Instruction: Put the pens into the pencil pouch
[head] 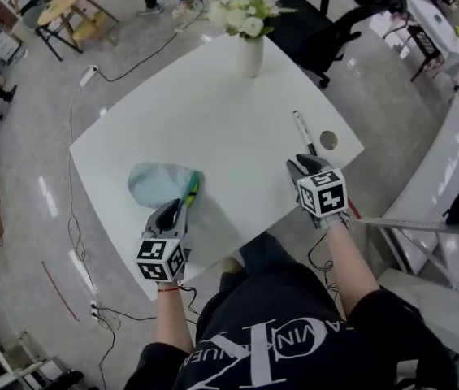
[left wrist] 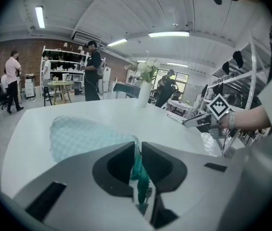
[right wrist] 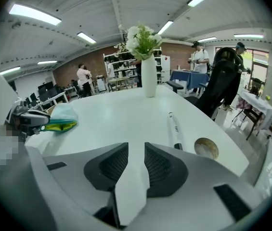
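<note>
left gripper point(left wrist: 136, 150) is clamped on pencil pouch point(head: 158, 183) edge | right gripper point(right wrist: 136, 150) jaws are held apart, empty | pen point(right wrist: 174, 129) is laid well right of pencil pouch | risk: pen is rolled off surface point(head: 213, 112) if clipped by one jaw

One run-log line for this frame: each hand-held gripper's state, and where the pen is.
left hand-held gripper: shut on pencil pouch edge | right hand-held gripper: open, empty | pen: lying on table, not yet in pouch
</note>
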`<state>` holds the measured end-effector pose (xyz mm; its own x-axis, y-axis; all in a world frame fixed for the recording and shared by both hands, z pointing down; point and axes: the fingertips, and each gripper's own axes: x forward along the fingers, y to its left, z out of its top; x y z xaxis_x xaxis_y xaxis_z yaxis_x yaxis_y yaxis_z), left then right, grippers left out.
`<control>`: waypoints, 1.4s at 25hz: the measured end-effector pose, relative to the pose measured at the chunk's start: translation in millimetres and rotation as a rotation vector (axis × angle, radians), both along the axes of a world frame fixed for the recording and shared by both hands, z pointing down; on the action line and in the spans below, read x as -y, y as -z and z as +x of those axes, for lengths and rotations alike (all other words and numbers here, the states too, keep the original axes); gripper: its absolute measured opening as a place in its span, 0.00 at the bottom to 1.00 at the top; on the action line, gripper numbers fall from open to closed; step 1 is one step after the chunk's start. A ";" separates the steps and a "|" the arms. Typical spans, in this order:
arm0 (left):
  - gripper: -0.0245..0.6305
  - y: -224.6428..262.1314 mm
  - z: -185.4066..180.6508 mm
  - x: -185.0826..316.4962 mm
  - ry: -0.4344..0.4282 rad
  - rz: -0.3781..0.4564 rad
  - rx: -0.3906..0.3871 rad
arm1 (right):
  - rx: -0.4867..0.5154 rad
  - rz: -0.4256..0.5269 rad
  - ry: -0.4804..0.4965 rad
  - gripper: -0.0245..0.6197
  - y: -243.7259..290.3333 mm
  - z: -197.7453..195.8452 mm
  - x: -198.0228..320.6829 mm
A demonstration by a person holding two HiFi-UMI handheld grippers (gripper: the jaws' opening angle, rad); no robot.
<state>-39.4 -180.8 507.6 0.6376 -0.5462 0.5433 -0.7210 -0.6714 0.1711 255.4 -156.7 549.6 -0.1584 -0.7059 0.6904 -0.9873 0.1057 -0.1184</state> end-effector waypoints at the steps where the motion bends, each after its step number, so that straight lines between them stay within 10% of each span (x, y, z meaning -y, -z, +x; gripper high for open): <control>1: 0.11 0.2 0.0 0.4 0.000 0.000 0.003 | -0.005 0.003 -0.022 0.22 0.0 8.5 0.0; 35: 0.11 -6.2 -13.7 2.3 0.067 -0.023 0.032 | -0.050 -0.075 -0.137 0.17 -28.6 72.9 17.8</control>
